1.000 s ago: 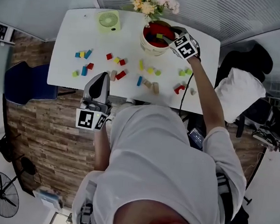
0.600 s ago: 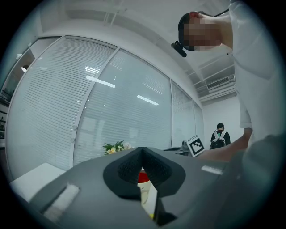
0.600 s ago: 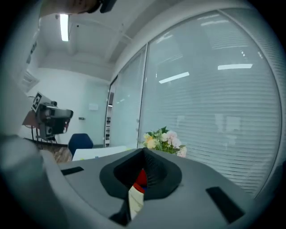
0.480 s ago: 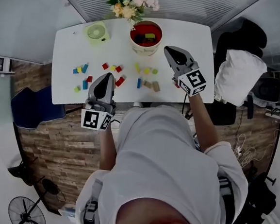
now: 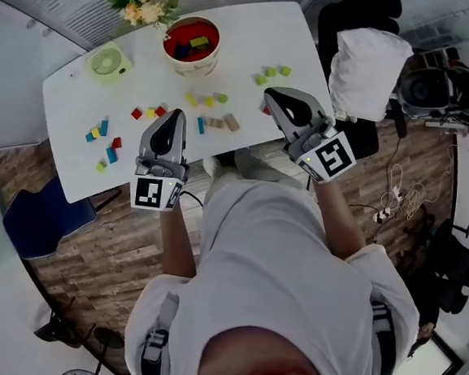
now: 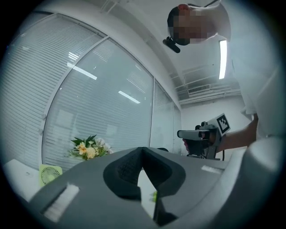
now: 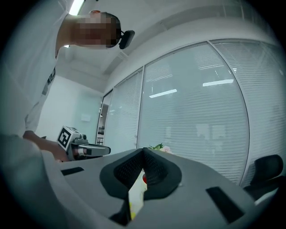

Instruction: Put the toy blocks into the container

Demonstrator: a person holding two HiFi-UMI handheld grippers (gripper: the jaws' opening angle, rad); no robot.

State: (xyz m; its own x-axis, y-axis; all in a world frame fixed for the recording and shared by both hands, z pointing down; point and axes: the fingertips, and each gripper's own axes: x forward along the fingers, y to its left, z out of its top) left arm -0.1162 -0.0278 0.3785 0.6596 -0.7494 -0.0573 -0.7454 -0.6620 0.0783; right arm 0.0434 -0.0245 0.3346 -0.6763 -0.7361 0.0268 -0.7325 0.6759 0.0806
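The red-lined container (image 5: 191,44) stands at the table's far side and holds several blocks. Loose toy blocks lie across the white table (image 5: 256,33): a group at the left (image 5: 103,134), a red and yellow pair (image 5: 147,112), wooden and blue ones (image 5: 215,124), green ones (image 5: 273,72). Over the near edge my left gripper (image 5: 174,114) is held level, shut and empty. My right gripper (image 5: 271,93) is held level above the table's right part, shut with nothing in it. The tips meet in the left gripper view (image 6: 142,150) and in the right gripper view (image 7: 143,152).
A small green fan (image 5: 108,63) and a bunch of flowers (image 5: 140,7) stand beside the container. A dark chair with a white cushion (image 5: 368,60) is past the table's right end, a blue chair (image 5: 32,214) at its left. Wooden floor lies below.
My right gripper has drawn back from over the container to the table's right part, rising, and its jaws have shut empty. My left gripper has edged forward.
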